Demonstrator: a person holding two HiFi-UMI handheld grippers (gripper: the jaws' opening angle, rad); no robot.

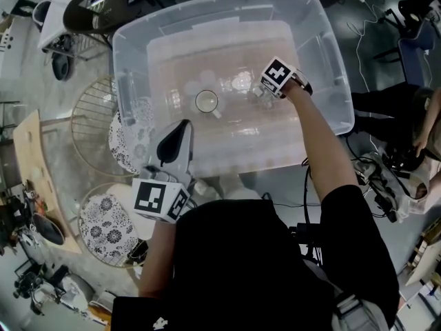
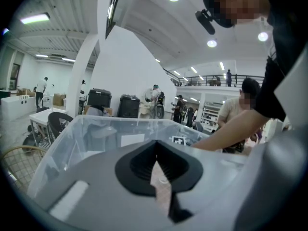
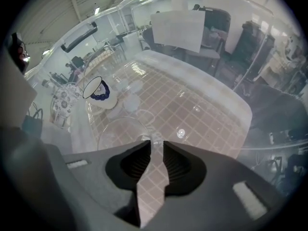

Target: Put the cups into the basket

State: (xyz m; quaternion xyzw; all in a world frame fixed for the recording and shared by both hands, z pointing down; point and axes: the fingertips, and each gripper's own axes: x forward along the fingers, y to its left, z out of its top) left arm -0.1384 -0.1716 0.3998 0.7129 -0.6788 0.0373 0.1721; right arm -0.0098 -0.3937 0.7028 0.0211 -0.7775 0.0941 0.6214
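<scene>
1. Left gripper [image 2: 155,159]: closed, empty, by the near wall of the bin [image 1: 124,43].
2. Right gripper [image 3: 156,146]: jaws apart, pointing down; the glass cup [image 3: 120,131] stands on the bin floor at their tips.
3. Best lift straight up, without nudging the cup or the mug [image 3: 98,91] beyond.

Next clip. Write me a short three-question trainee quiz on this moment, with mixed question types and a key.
1. True or false: the right gripper reaches down into the clear bin.
2. The white mug stands: A) on the floor, B) inside the bin, C) between a gripper's jaws.
3. Fill in: the jaws of the left gripper are ___, with nothing between them.
Key: 1 true; 2 B; 3 together.
</scene>
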